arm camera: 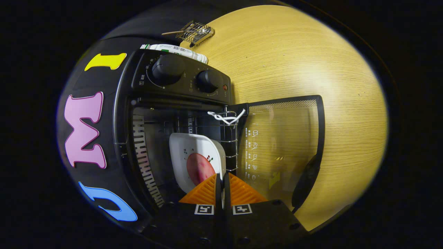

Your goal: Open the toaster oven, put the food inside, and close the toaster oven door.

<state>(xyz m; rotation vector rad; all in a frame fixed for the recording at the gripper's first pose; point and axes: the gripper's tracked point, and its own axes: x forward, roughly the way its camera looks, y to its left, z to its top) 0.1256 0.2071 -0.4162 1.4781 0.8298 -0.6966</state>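
The black toaster oven [180, 74] stands with its glass door [283, 138] swung fully open and lying flat over the wooden table. A white plate [187, 148] carrying a round reddish piece of food [199, 169] sits inside the oven cavity on the wire rack [230, 138]. My gripper [222, 178] is at the oven mouth, its fingers pressed together on the plate's near rim, which runs into the thin gap between them. The door's dark handle [306, 180] lies beside my fingers on the door's outer edge.
A white cord [226, 117] is tied to the rack's front wire. Two knobs [168, 69] sit on the oven's control panel. Behind the oven lie a white box [176, 50] and a small wire basket [195, 31] on the wooden table [294, 58].
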